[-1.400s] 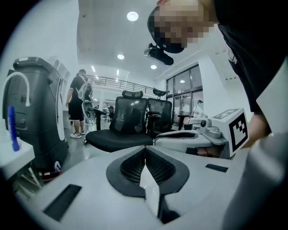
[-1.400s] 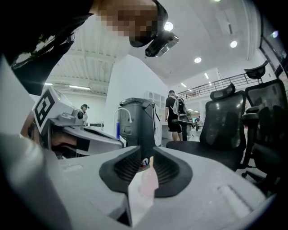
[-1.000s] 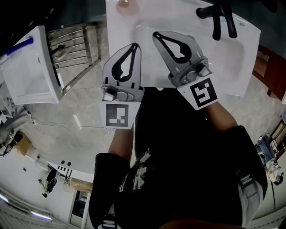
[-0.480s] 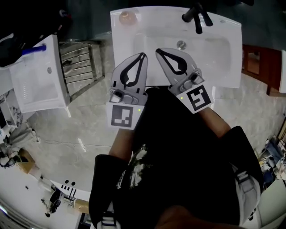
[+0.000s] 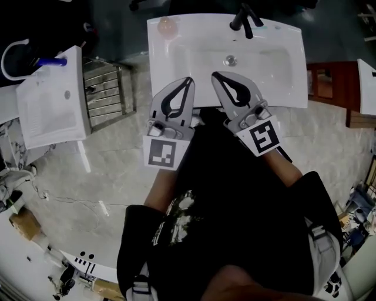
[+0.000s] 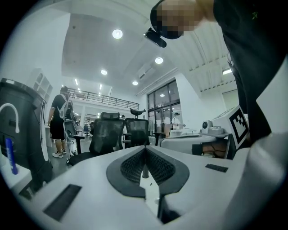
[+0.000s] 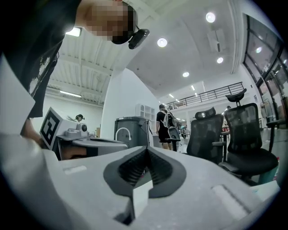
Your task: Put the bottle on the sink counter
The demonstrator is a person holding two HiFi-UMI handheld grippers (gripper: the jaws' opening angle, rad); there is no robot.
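A small pinkish bottle (image 5: 167, 24), seen from above, stands on the back left corner of the white sink counter (image 5: 294, 70). Both grippers are held close to the person's body at the sink's front edge, far from the bottle. My left gripper (image 5: 188, 80) is shut with nothing in it, its jaws pressed together in the left gripper view (image 6: 145, 149). The right gripper (image 5: 215, 75) is likewise shut and empty, as the right gripper view (image 7: 146, 149) confirms. Both gripper views look out into the room and show no bottle.
A black faucet (image 5: 244, 17) stands at the back of the basin, whose drain (image 5: 230, 59) is in the middle. A second white basin (image 5: 50, 97) and a metal rack (image 5: 108, 91) are to the left, a wooden cabinet (image 5: 326, 82) to the right. Office chairs (image 6: 108, 134) stand in the room.
Both grippers, still shut and empty, have drawn back from over the basin to its front edge. The whole sink now lies farther off in the head view.
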